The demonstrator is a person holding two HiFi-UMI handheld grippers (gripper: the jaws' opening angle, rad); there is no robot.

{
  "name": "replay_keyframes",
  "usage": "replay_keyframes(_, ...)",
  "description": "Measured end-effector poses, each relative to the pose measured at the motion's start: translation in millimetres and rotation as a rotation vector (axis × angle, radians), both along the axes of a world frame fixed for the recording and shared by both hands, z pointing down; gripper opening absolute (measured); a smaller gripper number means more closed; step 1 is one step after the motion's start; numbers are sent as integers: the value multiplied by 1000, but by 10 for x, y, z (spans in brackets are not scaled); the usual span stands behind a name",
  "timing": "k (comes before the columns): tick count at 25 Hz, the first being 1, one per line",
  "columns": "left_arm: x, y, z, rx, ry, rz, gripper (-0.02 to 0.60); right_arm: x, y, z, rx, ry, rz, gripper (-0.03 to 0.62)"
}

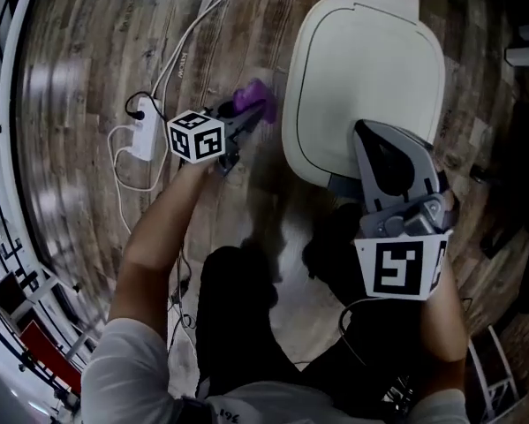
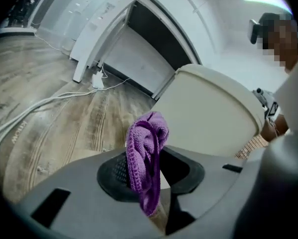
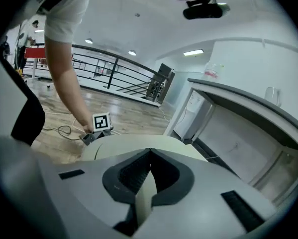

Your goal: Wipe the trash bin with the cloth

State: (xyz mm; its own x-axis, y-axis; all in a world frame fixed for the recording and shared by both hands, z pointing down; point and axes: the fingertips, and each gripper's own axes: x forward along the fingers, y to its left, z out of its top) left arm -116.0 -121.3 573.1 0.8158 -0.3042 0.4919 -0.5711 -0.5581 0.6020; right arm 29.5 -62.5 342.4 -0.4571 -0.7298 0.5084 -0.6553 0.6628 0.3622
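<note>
The cream trash bin [image 1: 366, 69] stands on the wood floor with its lid down. My left gripper [image 1: 253, 115] hovers just left of the bin, shut on a bunched purple cloth [image 1: 252, 101]. In the left gripper view the cloth [image 2: 146, 153] hangs between the jaws, with the bin's [image 2: 208, 116] side close ahead. My right gripper [image 1: 363, 132] is over the near edge of the lid, jaws shut and empty. In the right gripper view its tips [image 3: 149, 151] meet above the lid [image 3: 116, 146], and the left gripper's marker cube [image 3: 102, 122] shows beyond the lid.
A white power strip [image 1: 146, 129] and its cables [image 1: 189, 42] lie on the floor left of the left gripper. A white counter with an open base [image 2: 134, 44] stands behind the bin. The person's dark-trousered legs [image 1: 238, 307] are just in front of the bin.
</note>
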Motion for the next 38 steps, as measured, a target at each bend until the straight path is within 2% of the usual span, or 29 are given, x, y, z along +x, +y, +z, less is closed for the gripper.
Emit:
replay_keyframes(3,69,-66,-434,-68,-86,-27,106,151,-47,-154,-85,52,-37,8)
replay_keyframes(7,165,-42,-993,-145,-216,-2,106,360,-39,-409,-286,22,-8,8)
replay_keyframes(10,253,-117,-1317,-171,-247,9,106,447,-84,-542,-401,24,-7,8)
replay_keyframes(13,340,-334,-1442,-157,-249,44,106,430,-189,-495,-462,66,-33,8)
replay_keyframes(16,392,-567,-1291,-154,-250,97,106,311,-248,-309,-510,99,-57,8)
replay_keyframes(20,429,-883,-777,-174,-249,177,106,221,-359,-57,-509,143,-43,8)
replay_keyframes(25,674,-1185,-250,-175,-250,348,106,208,-339,109,-526,134,54,8)
replay_keyframes(32,1129,-1448,52,-150,-213,567,106,313,-438,137,-554,86,216,8)
replay_keyframes(35,1294,-1545,176,-149,-203,613,106,301,-467,132,-535,81,229,8)
replay_keyframes(38,1358,-1620,285,-167,-196,610,106,244,-500,95,-536,87,255,8)
